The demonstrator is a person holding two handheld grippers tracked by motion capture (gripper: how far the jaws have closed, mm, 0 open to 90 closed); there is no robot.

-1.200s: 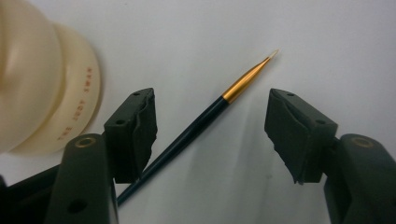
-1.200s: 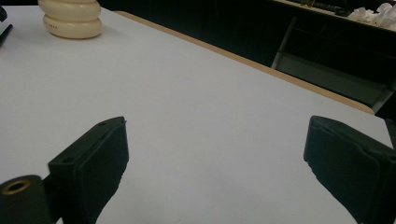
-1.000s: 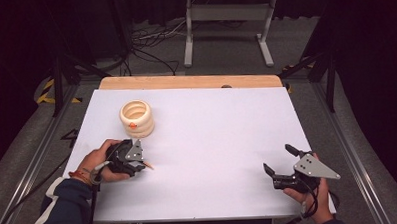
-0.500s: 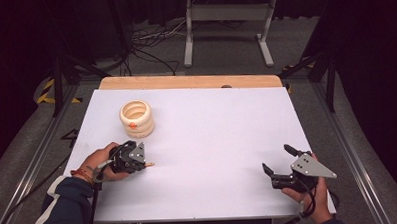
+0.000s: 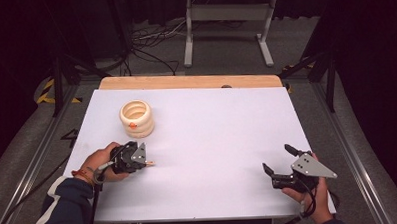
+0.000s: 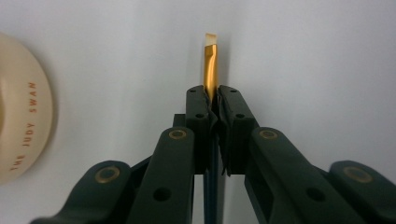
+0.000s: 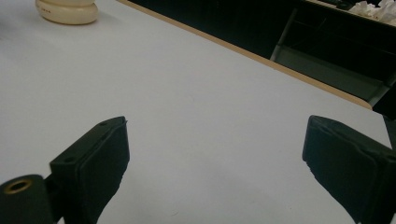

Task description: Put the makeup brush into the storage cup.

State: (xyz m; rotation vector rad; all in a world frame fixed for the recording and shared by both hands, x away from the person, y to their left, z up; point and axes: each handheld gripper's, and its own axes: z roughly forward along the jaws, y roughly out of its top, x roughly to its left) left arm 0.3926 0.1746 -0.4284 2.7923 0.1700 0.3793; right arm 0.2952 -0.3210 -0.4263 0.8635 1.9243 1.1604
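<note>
The white worktop (image 5: 212,141) carries a cream ringed pot (image 5: 136,117) near its far left corner. Nearer the person, the left tongs (image 5: 147,163) have just closed – their jaws pinch a slim gold brush (image 6: 210,70), its pale tip poking out over the surface. At the near right, the right tongs (image 5: 277,164) gape wide, empty

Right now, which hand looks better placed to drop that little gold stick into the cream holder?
Left, probably. The left hand-held gripper is shut on the gold stick and sits near the cream holder. The right hand-held gripper is open, holding nothing, at the table's far side.
</note>
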